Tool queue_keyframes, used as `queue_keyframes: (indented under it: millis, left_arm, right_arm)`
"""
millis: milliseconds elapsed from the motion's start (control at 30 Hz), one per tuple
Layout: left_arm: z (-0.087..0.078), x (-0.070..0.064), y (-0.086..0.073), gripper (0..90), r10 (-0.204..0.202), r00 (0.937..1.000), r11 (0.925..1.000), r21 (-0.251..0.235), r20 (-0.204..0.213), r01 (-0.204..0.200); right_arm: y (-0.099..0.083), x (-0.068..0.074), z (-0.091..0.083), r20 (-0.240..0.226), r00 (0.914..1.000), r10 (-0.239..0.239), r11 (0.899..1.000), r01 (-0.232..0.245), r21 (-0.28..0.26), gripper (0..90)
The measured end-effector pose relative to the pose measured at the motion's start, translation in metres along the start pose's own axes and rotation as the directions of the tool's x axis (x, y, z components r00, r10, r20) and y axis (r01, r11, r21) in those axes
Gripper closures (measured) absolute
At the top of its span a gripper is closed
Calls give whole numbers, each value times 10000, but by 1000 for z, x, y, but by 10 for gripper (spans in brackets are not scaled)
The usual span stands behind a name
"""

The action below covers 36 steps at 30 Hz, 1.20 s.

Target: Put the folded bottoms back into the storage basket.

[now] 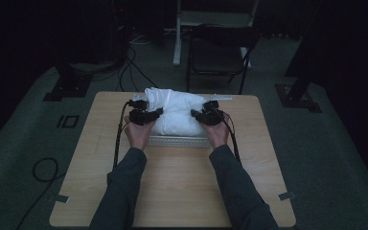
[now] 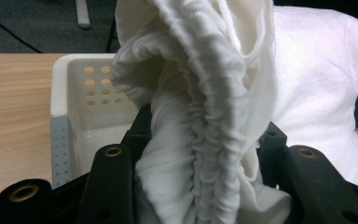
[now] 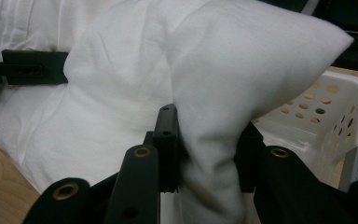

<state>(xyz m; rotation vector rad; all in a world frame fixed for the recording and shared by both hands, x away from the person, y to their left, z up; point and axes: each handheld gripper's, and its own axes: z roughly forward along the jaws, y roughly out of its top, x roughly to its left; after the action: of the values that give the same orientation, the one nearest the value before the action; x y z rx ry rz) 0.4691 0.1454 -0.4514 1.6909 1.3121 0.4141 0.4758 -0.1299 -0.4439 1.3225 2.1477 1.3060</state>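
Dim room, dark floor, and a pale wooden table under the high camera, with a folding chair standing beyond its far edge. Most of the white perforated basket is buried under a big white cloth bundle; from above just its near rim peeks out, and what lies inside it cannot be made out. The bundle sits over the basket at the far middle of the table, between the 2 hands. On the left gripper's own camera, a gathered, ruffled fold of the cloth rises between the black jaws and blocks much of the scene, with a basket corner showing behind it at the left. The left gripper is clamped on that fold. On the other side, the right gripper pinches a smooth, plump corner of the bundle, and the basket's holed wall shows at the right. Both forearms reach forward in grey sleeves, hands level, grippers pointing inward at the bundle from either side.
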Motion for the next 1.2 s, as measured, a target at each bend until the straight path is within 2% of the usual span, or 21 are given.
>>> queue_keyframes:
  millis: [700,1200]
  left_arm:
    - [10,1,-4,537,291,9993,9994,193,-217,-287]
    - [21,1,-8,536,345,9983,9982,502,-462,-321]
  right_arm:
    - [-3,-5,9,103,9999,27,9997,-29,223,701]
    - [-7,-9,17,258,9996,63,9989,-75,469,700]
